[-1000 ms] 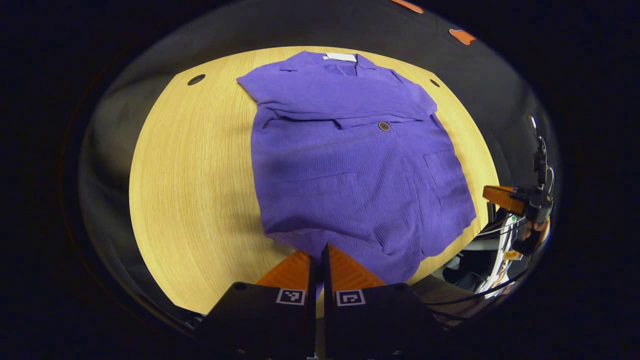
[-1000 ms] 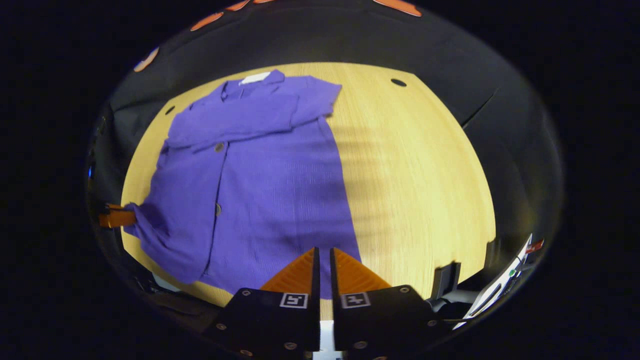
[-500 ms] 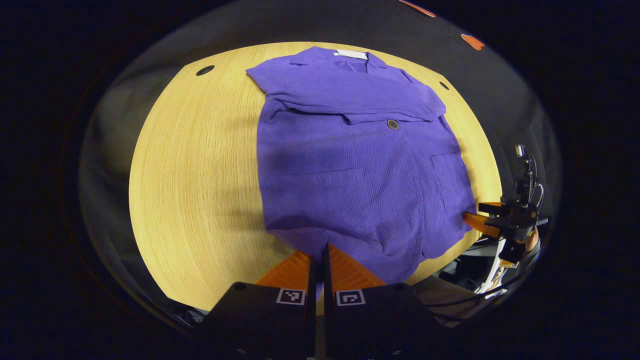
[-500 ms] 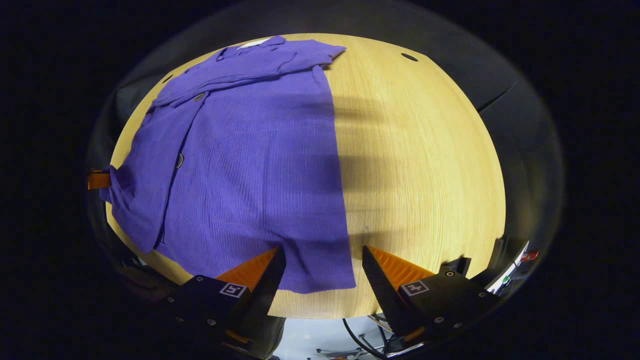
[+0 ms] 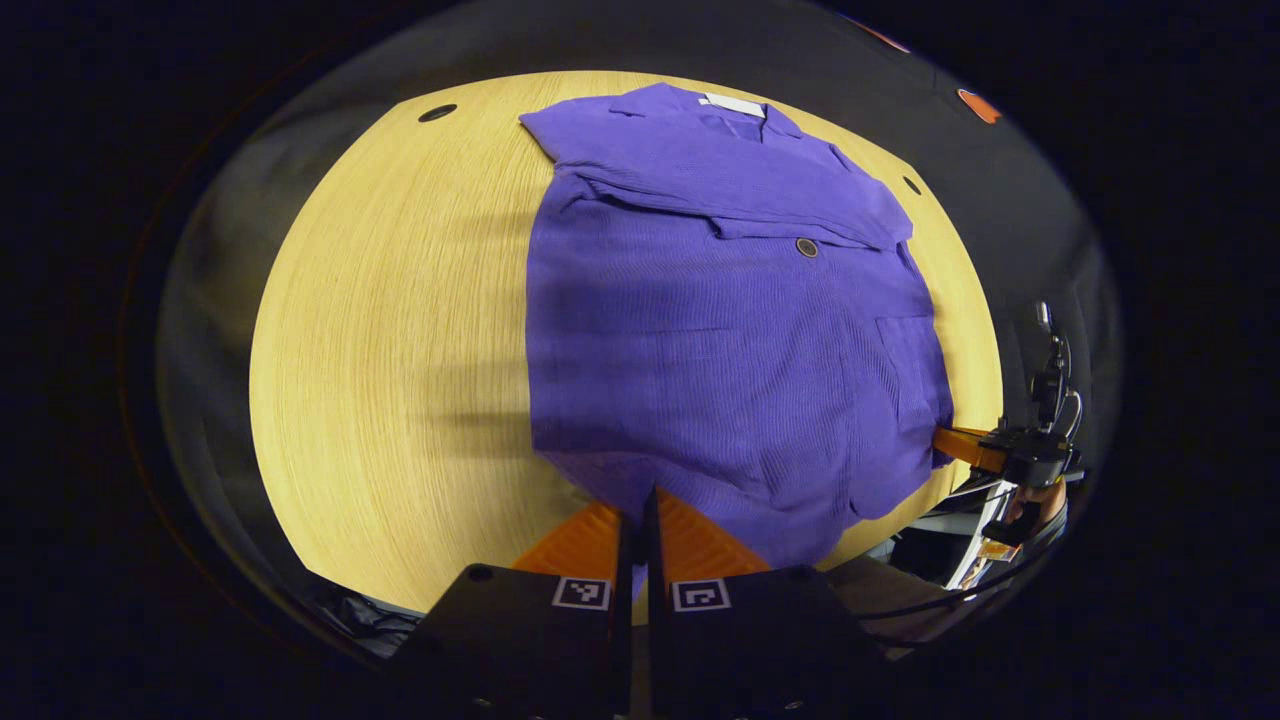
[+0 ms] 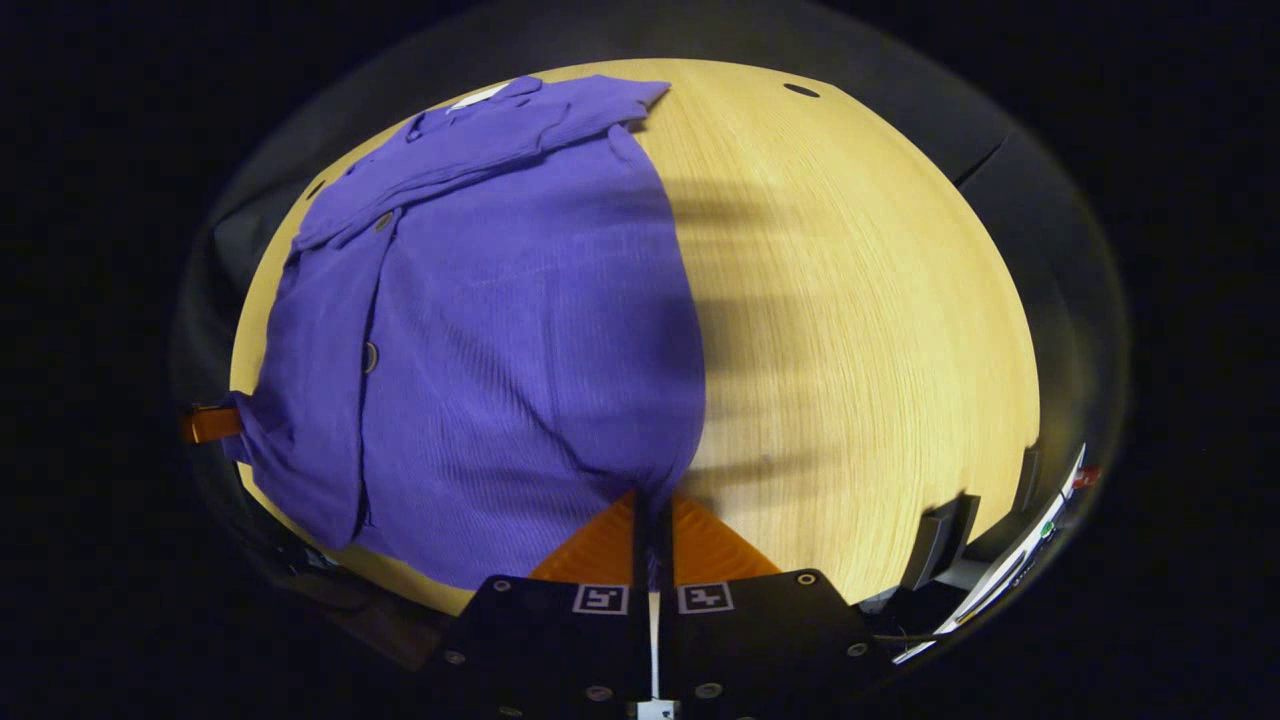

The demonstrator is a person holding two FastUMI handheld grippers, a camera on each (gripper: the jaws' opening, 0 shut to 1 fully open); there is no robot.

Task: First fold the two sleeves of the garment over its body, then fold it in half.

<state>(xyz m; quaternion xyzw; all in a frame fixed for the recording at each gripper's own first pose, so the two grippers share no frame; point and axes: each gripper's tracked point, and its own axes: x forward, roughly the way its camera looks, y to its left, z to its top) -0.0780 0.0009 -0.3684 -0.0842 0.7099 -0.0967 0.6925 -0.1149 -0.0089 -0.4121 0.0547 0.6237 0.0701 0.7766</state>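
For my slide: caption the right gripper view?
Right gripper shut on purple garment's hem, sleeves folded, on wooden table.

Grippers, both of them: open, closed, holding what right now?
Left gripper: closed on the purple shirt at its bottom hem.
Right gripper: closed on the shirt's other bottom corner.

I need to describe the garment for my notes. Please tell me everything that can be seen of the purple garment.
The purple garment is a ribbed, knit-looking buttoned top with dark round buttons, a chest pocket, a collar and a white neck label. It lies flat, front up, on the wooden table, collar at the far end, both sleeves folded across the chest. The left gripper and the right gripper each pinch a near hem corner, and the cloth puckers slightly there.
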